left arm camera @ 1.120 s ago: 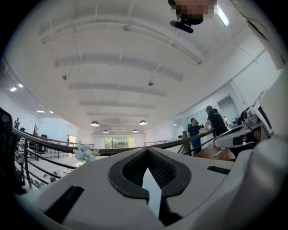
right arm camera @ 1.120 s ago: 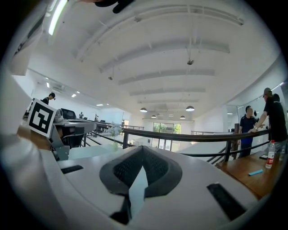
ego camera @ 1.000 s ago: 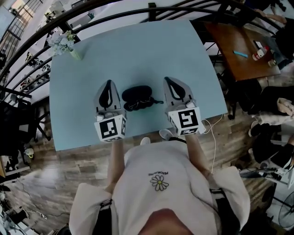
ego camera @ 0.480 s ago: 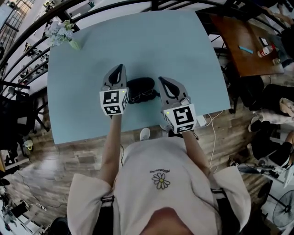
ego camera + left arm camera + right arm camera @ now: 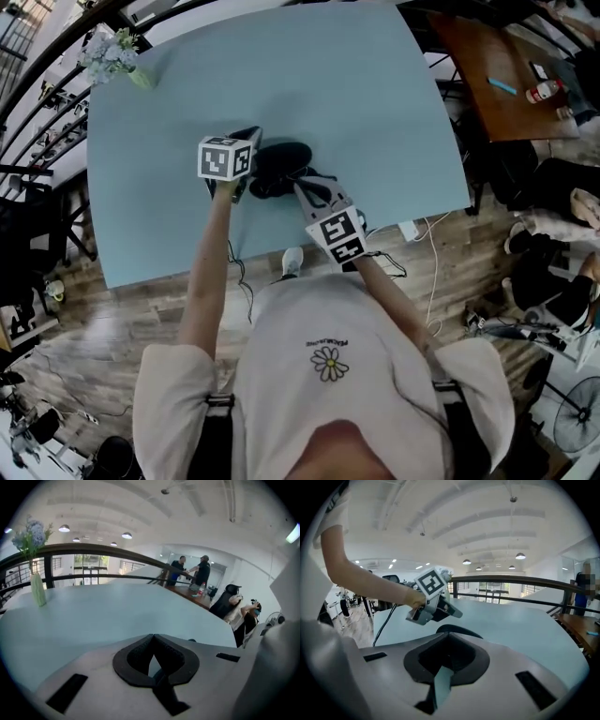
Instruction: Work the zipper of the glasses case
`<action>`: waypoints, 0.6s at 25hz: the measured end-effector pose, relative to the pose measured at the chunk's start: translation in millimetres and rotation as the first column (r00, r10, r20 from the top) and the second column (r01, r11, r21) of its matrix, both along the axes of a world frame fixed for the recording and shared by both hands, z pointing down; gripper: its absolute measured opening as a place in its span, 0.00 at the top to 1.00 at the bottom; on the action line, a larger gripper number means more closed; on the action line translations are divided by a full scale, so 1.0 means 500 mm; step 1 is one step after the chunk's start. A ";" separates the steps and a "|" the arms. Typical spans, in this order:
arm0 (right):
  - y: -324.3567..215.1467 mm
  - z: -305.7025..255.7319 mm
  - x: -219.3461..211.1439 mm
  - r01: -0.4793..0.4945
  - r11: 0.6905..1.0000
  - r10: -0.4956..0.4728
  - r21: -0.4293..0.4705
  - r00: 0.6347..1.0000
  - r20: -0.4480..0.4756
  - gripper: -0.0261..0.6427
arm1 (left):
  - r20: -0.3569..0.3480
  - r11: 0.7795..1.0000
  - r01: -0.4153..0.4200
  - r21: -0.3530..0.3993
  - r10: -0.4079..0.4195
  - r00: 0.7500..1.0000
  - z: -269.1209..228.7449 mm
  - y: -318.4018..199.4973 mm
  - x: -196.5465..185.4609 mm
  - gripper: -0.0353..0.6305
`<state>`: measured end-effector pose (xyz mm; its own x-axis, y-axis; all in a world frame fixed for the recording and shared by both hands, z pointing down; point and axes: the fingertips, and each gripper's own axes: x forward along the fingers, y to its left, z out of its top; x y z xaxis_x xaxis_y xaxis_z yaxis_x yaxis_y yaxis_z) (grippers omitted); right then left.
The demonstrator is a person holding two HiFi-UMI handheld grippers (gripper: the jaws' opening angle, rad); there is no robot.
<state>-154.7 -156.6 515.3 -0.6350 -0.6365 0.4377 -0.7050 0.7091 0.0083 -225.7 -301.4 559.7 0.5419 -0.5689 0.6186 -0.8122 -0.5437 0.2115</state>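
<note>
The black glasses case [image 5: 281, 159] lies on the pale blue table [image 5: 375, 112], its zipper cord trailing off its right end. My left gripper [image 5: 253, 132] hangs at the case's left end, shut, with nothing between its jaws; in the left gripper view its tips [image 5: 153, 635] meet over bare tabletop. My right gripper [image 5: 298, 187] comes in from the near side, its tip at the case's front edge. Its jaws are shut [image 5: 449, 633], and nothing shows pinched between them. The case [image 5: 461, 629] peeks out just behind them, under the left gripper [image 5: 458, 613].
A vase of pale flowers [image 5: 116, 60] stands at the table's far left corner. A brown table [image 5: 497, 89] with small items stands to the right. A black railing curves round the far side. People [image 5: 197, 571] stand in the distance. Cables lie on the wooden floor.
Both grippers have closed in on the case. The left one moved up and right and tipped over. The right one swung left to the case's front edge.
</note>
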 end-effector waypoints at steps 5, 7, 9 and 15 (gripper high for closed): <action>0.030 0.076 -0.031 0.072 0.995 -0.076 -0.074 0.995 -0.065 0.95 | 0.044 0.995 -0.044 -0.084 0.048 0.998 0.039 0.000 0.002 0.92; 0.036 0.093 -0.038 0.089 0.992 -0.097 -0.088 0.991 -0.088 0.95 | 0.045 0.992 -0.058 -0.109 0.063 0.997 0.049 -0.001 0.003 0.93; 0.039 0.103 -0.042 0.098 0.991 -0.108 -0.095 0.989 -0.104 0.95 | 0.064 0.988 -0.085 -0.127 0.094 0.993 0.060 0.004 0.006 0.93; 0.038 0.120 -0.044 0.087 0.989 -0.102 -0.122 0.987 -0.121 0.95 | 0.069 0.980 -0.129 -0.153 0.141 0.988 0.066 0.022 0.019 0.93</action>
<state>-176.6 -137.8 575.4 -0.6246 -0.5163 0.5859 -0.6334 0.7738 0.0065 -216.2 -290.4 592.6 0.5532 -0.3929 0.7346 -0.7509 -0.6170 0.2355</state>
